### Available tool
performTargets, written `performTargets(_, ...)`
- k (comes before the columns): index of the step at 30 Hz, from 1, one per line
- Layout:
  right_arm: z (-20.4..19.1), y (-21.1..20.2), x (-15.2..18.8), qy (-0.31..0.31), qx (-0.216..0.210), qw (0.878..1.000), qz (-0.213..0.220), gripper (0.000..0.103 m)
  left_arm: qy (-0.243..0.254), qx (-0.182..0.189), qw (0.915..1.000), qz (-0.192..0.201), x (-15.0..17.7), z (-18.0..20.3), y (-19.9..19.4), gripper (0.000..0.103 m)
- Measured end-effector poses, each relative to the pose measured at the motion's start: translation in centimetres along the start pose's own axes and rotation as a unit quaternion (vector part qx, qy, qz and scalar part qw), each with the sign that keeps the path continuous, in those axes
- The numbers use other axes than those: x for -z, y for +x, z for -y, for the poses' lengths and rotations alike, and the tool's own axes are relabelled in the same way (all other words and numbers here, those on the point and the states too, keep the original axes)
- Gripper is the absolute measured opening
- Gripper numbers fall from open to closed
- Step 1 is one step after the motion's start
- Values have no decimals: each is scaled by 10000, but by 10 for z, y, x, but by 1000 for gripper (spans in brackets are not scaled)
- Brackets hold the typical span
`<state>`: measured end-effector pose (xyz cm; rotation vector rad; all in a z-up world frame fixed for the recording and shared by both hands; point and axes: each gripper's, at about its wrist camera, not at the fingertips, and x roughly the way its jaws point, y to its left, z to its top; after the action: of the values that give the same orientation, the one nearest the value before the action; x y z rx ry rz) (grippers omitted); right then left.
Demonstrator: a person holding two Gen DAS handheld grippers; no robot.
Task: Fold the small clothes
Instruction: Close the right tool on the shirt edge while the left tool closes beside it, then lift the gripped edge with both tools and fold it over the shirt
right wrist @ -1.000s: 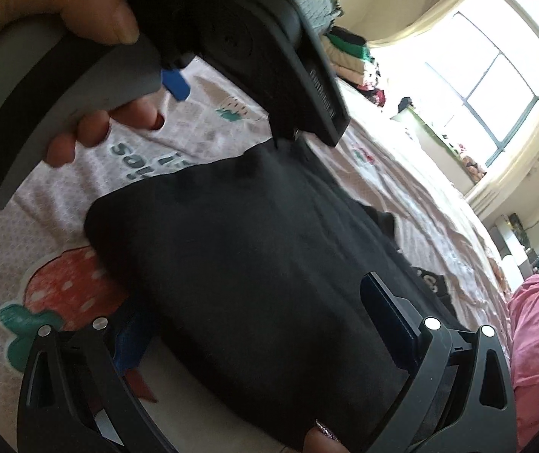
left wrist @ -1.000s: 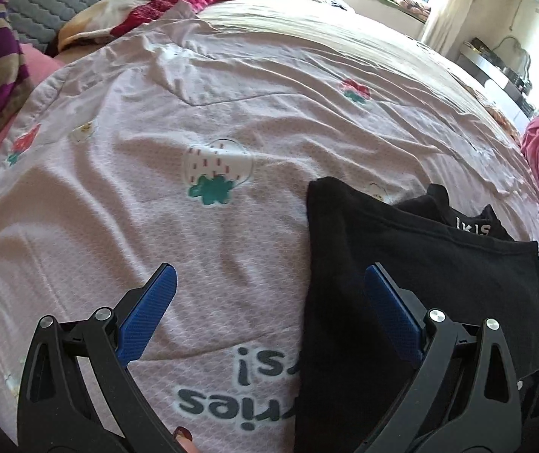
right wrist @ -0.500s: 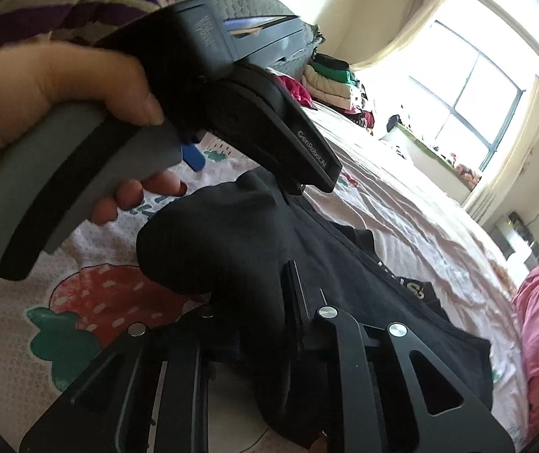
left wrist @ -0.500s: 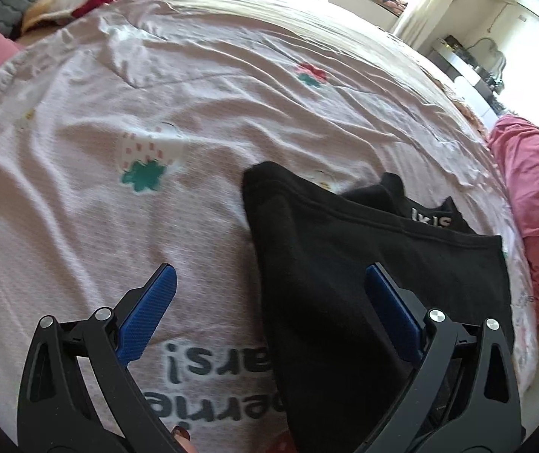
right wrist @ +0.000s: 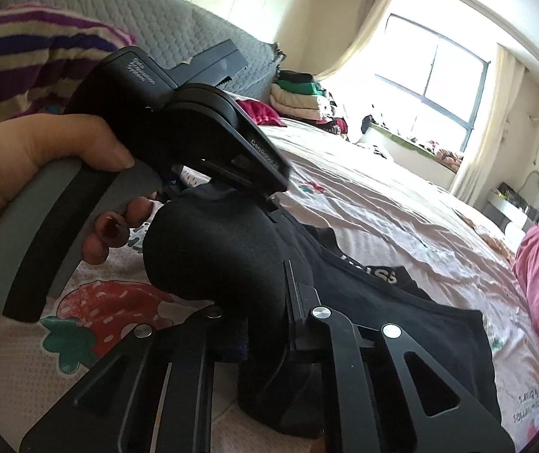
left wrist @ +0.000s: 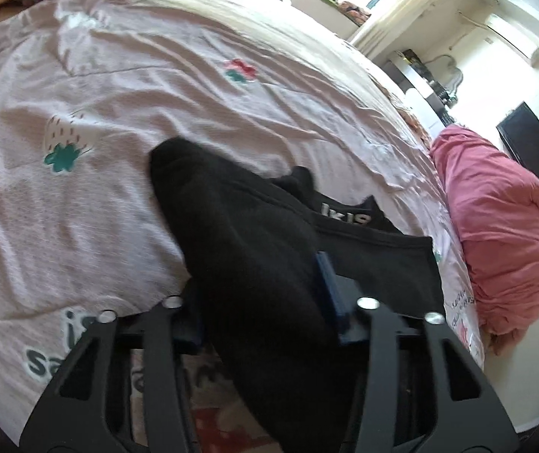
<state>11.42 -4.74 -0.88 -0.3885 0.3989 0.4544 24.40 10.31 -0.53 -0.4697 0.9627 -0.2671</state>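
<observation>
A black garment [left wrist: 254, 234] with white lettering on its waistband [left wrist: 344, 217] lies on the pink strawberry-print quilt [left wrist: 156, 87]. My left gripper [left wrist: 261, 305] has its jaws closing, and a thick bunch of the garment's near edge is pinched between its blue pads [left wrist: 329, 294]. In the right wrist view my right gripper [right wrist: 265, 321] is also closing, clamped on the near edge of the same black garment [right wrist: 224, 249], which bulges up above the jaws. A hand [right wrist: 43, 158] holds the left gripper [right wrist: 269, 200] just beyond, its tips buried in the cloth.
A rumpled pink blanket [left wrist: 495, 226] lies along the bed's right side. A stack of folded clothes [right wrist: 299, 94] sits near the grey headboard [right wrist: 156, 22]. A striped pillow [right wrist: 24, 45] is at the left. Open quilt stretches beyond the garment.
Both grippers went from wide open to clamped on the garment's near edge, the right one first. The edge has been bunched and raised off the quilt.
</observation>
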Motion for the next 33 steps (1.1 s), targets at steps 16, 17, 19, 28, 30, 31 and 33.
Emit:
performTargets(16, 71, -50, 26, 1209, 275, 9921, 206, 9, 1233, -694, 9899, 94, 7, 138, -3, 28)
performTargets(17, 75, -51, 27, 1284, 276, 9911, 206, 9, 1261, -718, 9894, 70, 8, 144, -1, 28)
performTargets(19, 85, -55, 32, 1513, 251, 9880, 206, 8, 1312, -765, 9884, 8, 8, 158, 5, 28)
performTargets(28, 125, -63, 62, 2451, 30, 9695, 74, 8, 1477, -1006, 9831, -407, 15, 202, 42, 28)
performTargets(30, 134, -63, 69, 2694, -2, 9630, 35, 8, 1506, -1053, 9817, -497, 17, 210, 51, 28)
performTargets(31, 138, -64, 74, 2798, 5, 9601, 16, 8, 1511, -1060, 9814, -531, 18, 213, 55, 29)
performTargets(33, 146, -64, 82, 3002, -5, 9539, -30, 8, 1553, -1101, 9796, -635, 20, 222, 67, 30)
